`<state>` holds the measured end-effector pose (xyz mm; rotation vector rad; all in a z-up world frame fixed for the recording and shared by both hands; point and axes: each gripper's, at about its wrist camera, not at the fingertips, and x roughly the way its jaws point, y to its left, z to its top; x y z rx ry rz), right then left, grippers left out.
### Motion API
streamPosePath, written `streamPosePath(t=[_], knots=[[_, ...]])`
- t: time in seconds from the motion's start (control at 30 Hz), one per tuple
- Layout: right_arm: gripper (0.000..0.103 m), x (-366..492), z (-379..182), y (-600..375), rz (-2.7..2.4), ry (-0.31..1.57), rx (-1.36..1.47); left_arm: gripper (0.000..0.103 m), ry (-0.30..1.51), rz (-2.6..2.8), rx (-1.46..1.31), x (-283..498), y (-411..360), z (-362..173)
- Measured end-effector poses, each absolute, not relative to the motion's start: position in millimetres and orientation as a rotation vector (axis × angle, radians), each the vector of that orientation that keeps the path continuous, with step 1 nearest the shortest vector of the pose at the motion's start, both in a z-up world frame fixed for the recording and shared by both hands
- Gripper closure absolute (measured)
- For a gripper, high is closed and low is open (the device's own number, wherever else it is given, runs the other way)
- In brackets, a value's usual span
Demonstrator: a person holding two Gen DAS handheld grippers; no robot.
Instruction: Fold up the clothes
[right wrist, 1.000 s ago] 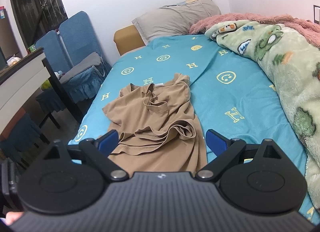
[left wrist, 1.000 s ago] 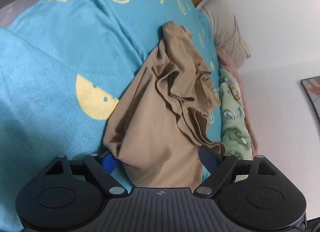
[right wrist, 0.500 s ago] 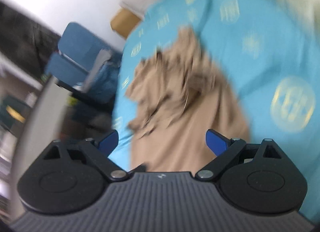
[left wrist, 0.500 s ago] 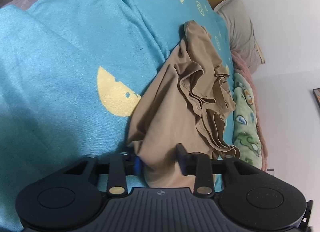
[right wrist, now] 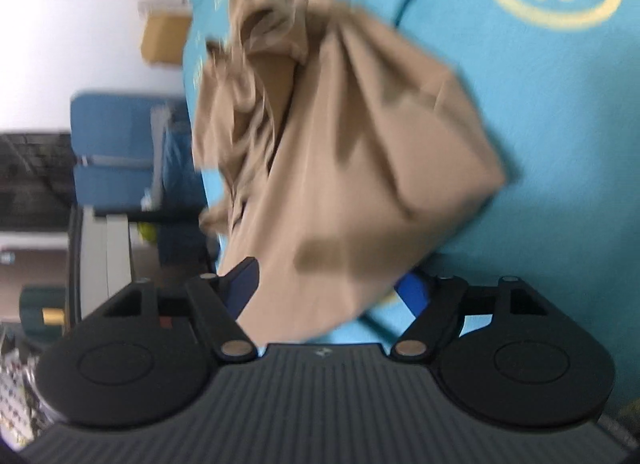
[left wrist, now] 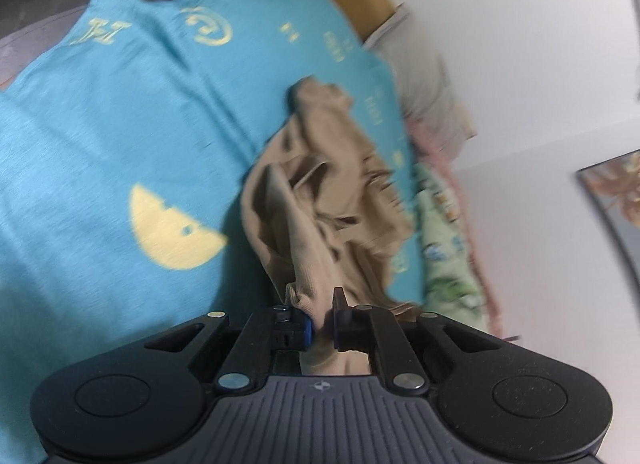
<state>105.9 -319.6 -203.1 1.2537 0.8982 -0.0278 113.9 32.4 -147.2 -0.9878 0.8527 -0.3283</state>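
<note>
Left tongs (left wrist: 320, 324): my jaws have just been closing and now pinch a bunched edge of the tan shirt (left wrist: 320, 204). The cloth is squeezed between the blue pads, the near fold rising just above the fingertips (left wrist: 340, 296). Beyond the pinch, the shirt trails away in a crumpled ridge across the bed sheet (left wrist: 120, 124), a turquoise sheet printed with yellow smiley faces and letters. Part of a yellow face lies just beside the shirt's left edge in this view.

Right tongs (right wrist: 324, 288): my jaws have just been closing but stand well apart, not pressing on anything. The tan shirt (right wrist: 340, 164) has its near corner lying between the two fingers (right wrist: 244, 280), draped over the gap and reaching down toward the tool body. Whether the cloth touches either pad I cannot tell; the view is blurred. The view is rolled on its side, so the bed sheet (right wrist: 560, 144) fills the right half.

Shirt overall: rumpled, unfolded, lying on the bed with one edge held in the left tongs and another corner between the open right jaws.

Surroundings, left view: grey pillow (left wrist: 424, 76) near the wall, green patterned blanket (left wrist: 444, 248) along the far edge of the sheet, just beyond the shirt. Right view: blue chairs (right wrist: 120, 152) stand beside the bed.
</note>
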Motion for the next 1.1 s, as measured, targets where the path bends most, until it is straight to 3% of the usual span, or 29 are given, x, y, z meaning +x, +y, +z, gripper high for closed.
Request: streamPosePath(t=[0.1,0.17,0.27,0.7,1.1], knots=[[0.042,100,-201,-329,-0.117,0.838,1.240,0.094,0.821,-0.355,-1.015,112,33,-142],[0.066,97,-195,-333,-0.147,0.803,1.205,0.095,0.803,-0.376,-1.018,110,30,-135],[0.081,94,-176,-332,-0.137,0.729,1.106,0.095,0.772,-0.391,-1.013,108,24,-122],[0.086,70,-34,-334,-0.001,0.552,0.857,0.096,0.640,-0.455,-0.856,66,15,10],[0.086,-87,-33,-325,0.051,0.617,0.894,0.096,0.716,-0.421,-0.884,-106,41,-1]])
